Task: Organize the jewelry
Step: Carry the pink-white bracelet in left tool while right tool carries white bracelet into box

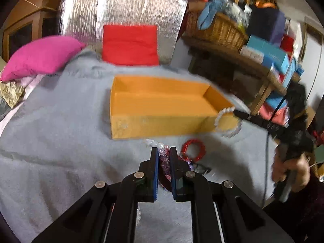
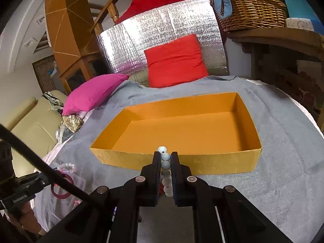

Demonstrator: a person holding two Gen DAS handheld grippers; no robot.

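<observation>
While the orange box (image 2: 251,158) sits open on the grey blanket (image 2: 283,172), the right gripper (image 2: 166,158) hangs just before its near wall, fingers narrowed onto a white bead bracelet (image 2: 165,158) that stands up between the pads. Beside it, the left gripper (image 1: 163,156) is closed tight around purple and clear beads (image 1: 164,159) low over the blanket. A red bracelet (image 1: 193,148) lies just beside them, in front of the box.
</observation>
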